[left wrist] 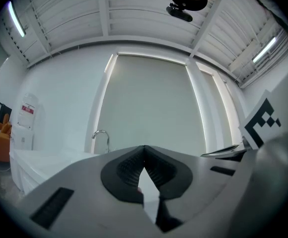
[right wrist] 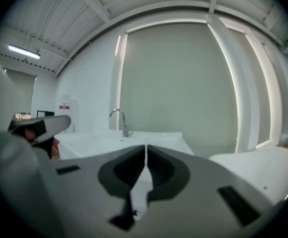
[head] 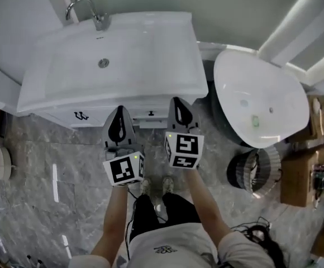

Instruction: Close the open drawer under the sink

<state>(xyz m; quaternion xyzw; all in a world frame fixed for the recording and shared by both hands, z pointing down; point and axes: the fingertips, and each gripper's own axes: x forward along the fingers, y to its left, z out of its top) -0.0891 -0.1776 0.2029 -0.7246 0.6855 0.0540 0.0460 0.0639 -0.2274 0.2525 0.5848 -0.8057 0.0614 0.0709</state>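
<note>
head view: left gripper (head: 119, 109) and right gripper (head: 177, 100) are both pressed shut and empty, up near sink (head: 50, 91) height. drawer (head: 151, 118) front peeks out below it. best bet: drop lower, push the front squarely with both tips.

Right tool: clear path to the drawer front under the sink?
Likely yes. The right tool, shut and empty, hangs just before the drawer front, nothing between them; it would need lowering.
</note>
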